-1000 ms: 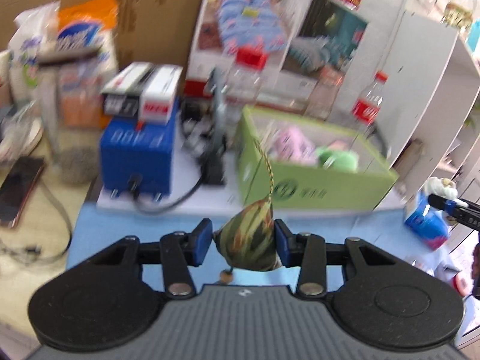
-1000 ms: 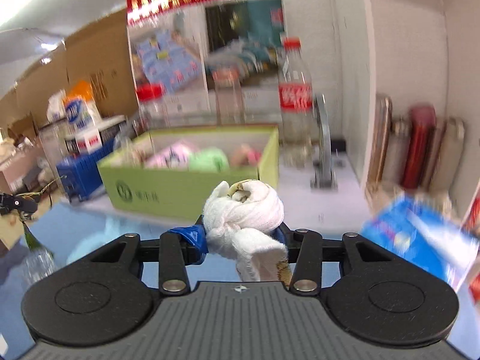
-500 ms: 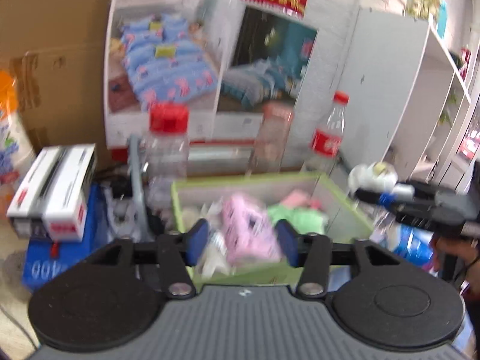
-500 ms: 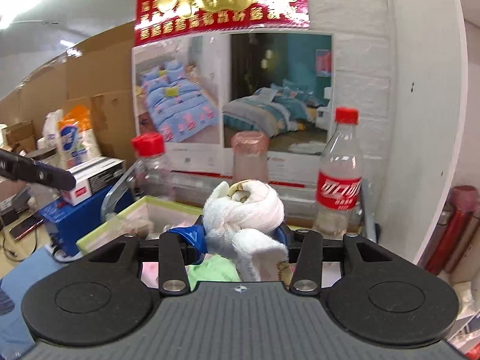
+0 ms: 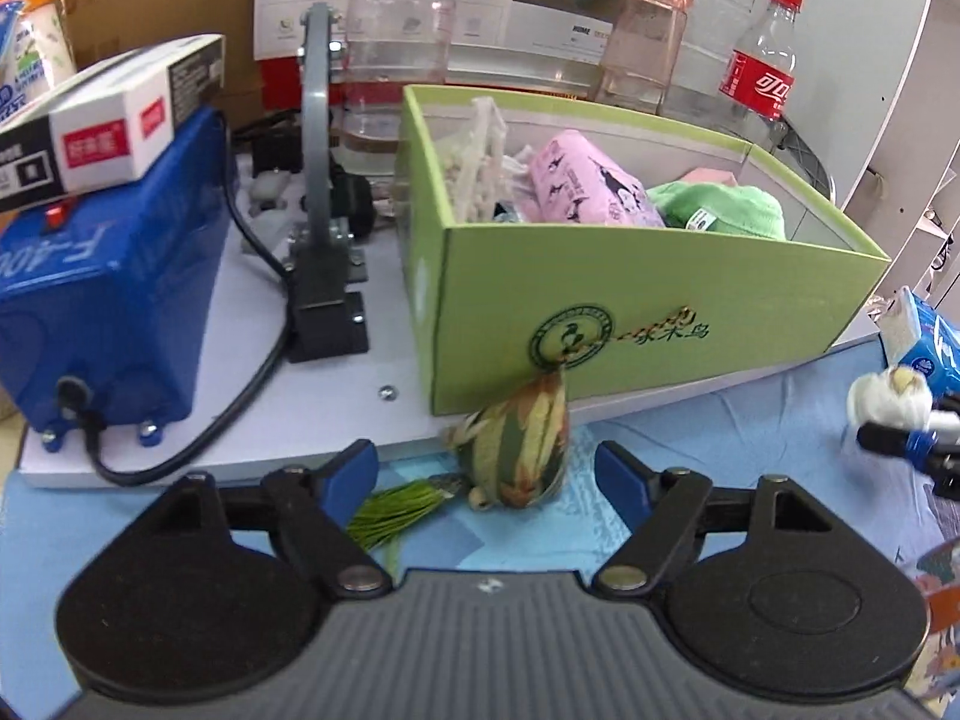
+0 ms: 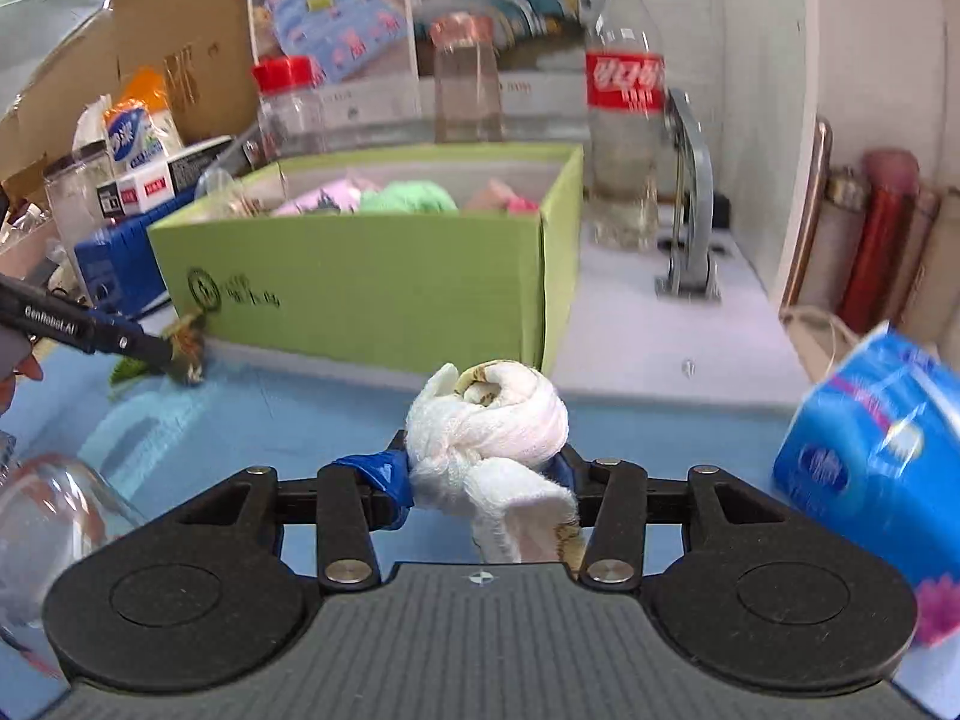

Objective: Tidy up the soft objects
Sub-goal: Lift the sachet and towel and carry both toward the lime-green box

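Observation:
A camouflage cloth pouch [image 5: 521,450] with a green tassel [image 5: 396,507] lies on the blue mat in front of the green box [image 5: 648,312]. My left gripper [image 5: 486,468] is open around the pouch, its fingers apart from it on both sides. The box holds pink [image 5: 585,186] and green [image 5: 720,207] soft items. My right gripper [image 6: 486,468] is shut on a knotted white cloth [image 6: 489,426], low over the mat right of the box. The cloth also shows in the left wrist view [image 5: 891,399].
A blue machine [image 5: 108,288] with white cartons on top stands left of the box, with a grey clamp stand [image 5: 318,198] between. Bottles and jars [image 5: 762,66] line the back. A blue tissue pack [image 6: 870,450] lies right; a clear glass [image 6: 42,516] lies left.
My left gripper went from shut on the pouch, up over the box, to open with the pouch lying on the mat. My right gripper rose and came back down, still holding the cloth.

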### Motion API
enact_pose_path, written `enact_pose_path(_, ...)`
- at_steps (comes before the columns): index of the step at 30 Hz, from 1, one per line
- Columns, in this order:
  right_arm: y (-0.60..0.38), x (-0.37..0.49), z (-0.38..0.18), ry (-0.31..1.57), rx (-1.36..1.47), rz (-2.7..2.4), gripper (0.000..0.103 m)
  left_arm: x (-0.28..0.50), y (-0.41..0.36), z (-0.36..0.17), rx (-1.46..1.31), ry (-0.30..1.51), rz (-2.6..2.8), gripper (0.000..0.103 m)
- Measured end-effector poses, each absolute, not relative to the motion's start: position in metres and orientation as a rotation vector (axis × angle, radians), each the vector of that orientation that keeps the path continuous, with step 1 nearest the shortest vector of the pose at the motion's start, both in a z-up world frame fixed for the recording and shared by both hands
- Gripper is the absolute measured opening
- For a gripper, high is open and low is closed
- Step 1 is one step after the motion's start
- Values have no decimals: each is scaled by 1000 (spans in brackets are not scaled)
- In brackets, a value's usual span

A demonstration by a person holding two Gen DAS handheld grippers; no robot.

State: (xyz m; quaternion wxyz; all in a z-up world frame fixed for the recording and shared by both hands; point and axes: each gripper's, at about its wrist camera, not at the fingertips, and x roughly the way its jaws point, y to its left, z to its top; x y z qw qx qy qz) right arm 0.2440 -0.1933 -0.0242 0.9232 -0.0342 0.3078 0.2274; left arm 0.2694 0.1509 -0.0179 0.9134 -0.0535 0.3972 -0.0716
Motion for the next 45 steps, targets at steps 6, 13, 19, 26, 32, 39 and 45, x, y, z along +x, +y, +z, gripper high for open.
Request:
enact_pose_path(6,-186,240,-44,597,-114,444,35,277,138,-26,-119,837,-149,79)
enact_pose_path(13,-184,240,-45,593,-131,415,40,280,132,-27,-119,845,-112,70)
enact_pose_path(19,-186,240,-45,596,-124,419,44,275,139,-24,-133,849,-47,36)
enact_pose_path(26,-192,229,-29,616,-71,458,28,223,170,8,-227,787,-82,35)
enact_pose_path(32,-179,217,60,427,-104,535,29,218,182,72,-260,678,-155,35)
enact_pose_path(39,-135,291,125,351,-214,513,29,279,159,141,-231,558,-204,35)
enact_pose_path(45,-111,348,97,457,-207,533,29,332,132,119,-173,598,-205,35)
